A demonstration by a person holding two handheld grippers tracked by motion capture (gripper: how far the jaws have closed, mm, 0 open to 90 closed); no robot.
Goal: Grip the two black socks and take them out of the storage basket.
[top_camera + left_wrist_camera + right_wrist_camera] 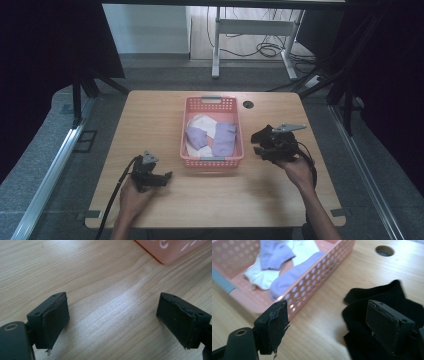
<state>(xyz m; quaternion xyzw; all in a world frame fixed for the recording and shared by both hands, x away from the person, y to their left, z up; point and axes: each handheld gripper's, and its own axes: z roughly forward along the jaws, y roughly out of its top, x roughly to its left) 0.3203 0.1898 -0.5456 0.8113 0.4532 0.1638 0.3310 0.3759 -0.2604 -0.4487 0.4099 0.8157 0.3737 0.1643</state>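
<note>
While the black sock [384, 300] is lying limp and light on the worktop [165, 107] just right of the pink basket [186, 131], the right claw [332, 327] is hovering released beside it, likeliest gripping best at a bunched fold.

A wooden table [150, 115] carries a pink basket [186, 130] and black cloth [387, 297].

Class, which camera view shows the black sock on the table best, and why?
The right gripper view: the black sock lies crumpled close up on the table, beside the pink basket. The high view shows a dark bit of it by the right gripper. The left gripper view looks at bare wood.
</note>
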